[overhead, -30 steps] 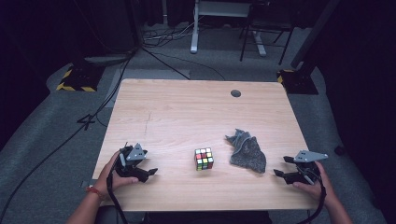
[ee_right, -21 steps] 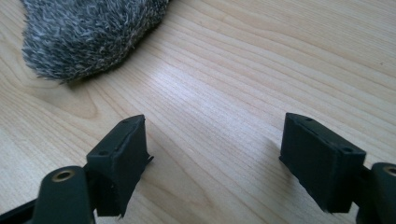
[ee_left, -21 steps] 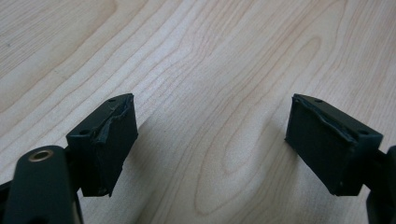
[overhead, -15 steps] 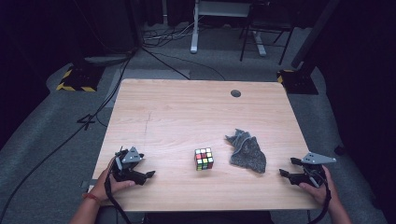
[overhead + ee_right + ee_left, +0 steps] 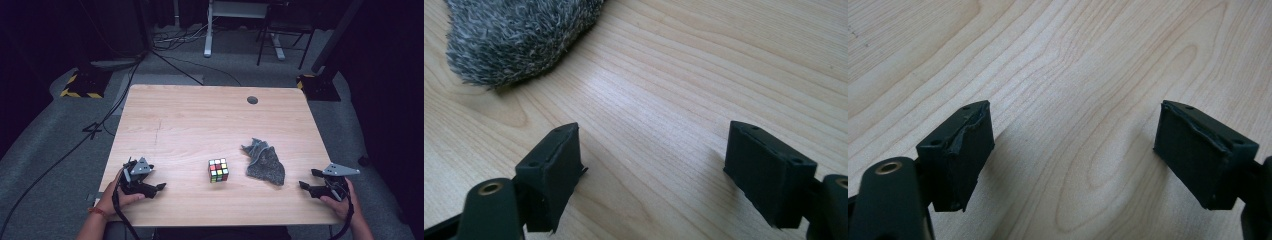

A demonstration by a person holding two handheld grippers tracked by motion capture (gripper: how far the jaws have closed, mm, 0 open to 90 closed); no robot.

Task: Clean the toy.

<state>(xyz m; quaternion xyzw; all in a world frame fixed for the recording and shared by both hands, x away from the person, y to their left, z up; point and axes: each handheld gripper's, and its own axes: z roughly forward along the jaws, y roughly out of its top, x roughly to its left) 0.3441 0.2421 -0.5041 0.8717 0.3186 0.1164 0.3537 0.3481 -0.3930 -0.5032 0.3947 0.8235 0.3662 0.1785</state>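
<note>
A colourful puzzle cube (image 5: 218, 170) rests on the wooden table (image 5: 200, 120) near its front middle. Just right of it lies a crumpled grey fuzzy cloth (image 5: 263, 161), whose shaggy edge (image 5: 519, 37) fills the upper left of the right gripper view. My left gripper (image 5: 159, 181) sits low at the front left corner, open, its jaws spread over bare wood (image 5: 1073, 150). At the front right corner my right gripper (image 5: 306, 179) is open too, empty, with the cloth a short way beyond its jaws.
A round dark cable hole (image 5: 252, 100) marks the far side of the table. Beyond the table stand a white desk frame (image 5: 235, 20), a chair base (image 5: 282, 45) and floor cables (image 5: 165, 55). Yellow-black striped blocks (image 5: 80, 85) flank the far corners.
Both hands have drawn back toward the front edge of the table. The right gripper moved right, away from the cloth. Cube and cloth stay put.
</note>
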